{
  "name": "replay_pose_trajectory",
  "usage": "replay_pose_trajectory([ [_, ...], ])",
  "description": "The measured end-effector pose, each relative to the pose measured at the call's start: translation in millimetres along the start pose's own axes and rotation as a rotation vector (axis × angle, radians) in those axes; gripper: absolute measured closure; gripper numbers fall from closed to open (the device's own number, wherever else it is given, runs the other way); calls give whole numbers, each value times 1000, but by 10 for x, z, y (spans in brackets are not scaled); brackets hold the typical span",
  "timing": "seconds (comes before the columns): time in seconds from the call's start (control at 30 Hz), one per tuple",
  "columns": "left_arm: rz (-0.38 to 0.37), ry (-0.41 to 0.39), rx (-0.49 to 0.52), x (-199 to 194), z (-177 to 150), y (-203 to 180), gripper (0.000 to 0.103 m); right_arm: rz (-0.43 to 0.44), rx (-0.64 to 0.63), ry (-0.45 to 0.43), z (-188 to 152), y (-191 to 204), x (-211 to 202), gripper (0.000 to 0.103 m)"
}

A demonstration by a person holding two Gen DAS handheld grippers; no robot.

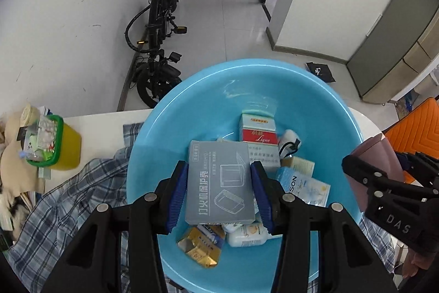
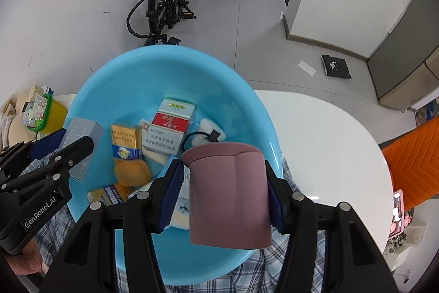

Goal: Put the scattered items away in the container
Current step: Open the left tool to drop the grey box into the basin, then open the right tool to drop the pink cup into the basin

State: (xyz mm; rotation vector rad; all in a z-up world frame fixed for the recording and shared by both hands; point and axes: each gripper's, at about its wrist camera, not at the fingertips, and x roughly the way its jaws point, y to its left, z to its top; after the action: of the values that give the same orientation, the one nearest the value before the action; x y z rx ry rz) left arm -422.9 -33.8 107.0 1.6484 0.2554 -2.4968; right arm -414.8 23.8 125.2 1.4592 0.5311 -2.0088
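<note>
Left wrist view shows the left gripper (image 1: 219,191) clamping a grey box (image 1: 219,183) over the blue basin (image 1: 192,106) (already holding cartons), while at three o'clock the right gripper (image 2: 222,199) grips a mauve cup (image 2: 227,197), both unreleased.

Basin (image 1: 192,106) on the counter (image 2: 329,133), both tongs over it

We've got the basin sitting on a checked shirt (image 1: 82,183), packets piled inside. Our left tongs (image 1: 219,183) hang over its left half, clamped on a flat box (image 1: 219,183); right tongs (image 2: 222,194) over the near right rim, pinching a cup (image 2: 227,197). A tub (image 1: 59,144) sits left of the basin, a bike (image 1: 156,26) behind on the floor.
</note>
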Motion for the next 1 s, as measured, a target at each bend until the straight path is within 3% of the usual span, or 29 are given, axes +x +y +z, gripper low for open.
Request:
replay_pose_trajectory([
  [0.37,-25,37,10,333,98,5,53,5,-3,-5,101,-48,17,49],
  [0.4,-27,47,4,363,112,13,49,4,0,-3,112,-71,6,49],
  [0.43,-25,55,-3,381,123,21,35,2,-1,-5,122,-87,-5,49],
  [0.47,-19,50,-10,382,127,30,27,-2,1,-11,131,-101,-24,49],
  [0.6,13,-12,-29,278,149,53,25,0,-2,-14,123,-107,-34,49],
  [1.0,5,-6,-105,168,102,281,24,21,-6,-11,118,-12,67,49],
])
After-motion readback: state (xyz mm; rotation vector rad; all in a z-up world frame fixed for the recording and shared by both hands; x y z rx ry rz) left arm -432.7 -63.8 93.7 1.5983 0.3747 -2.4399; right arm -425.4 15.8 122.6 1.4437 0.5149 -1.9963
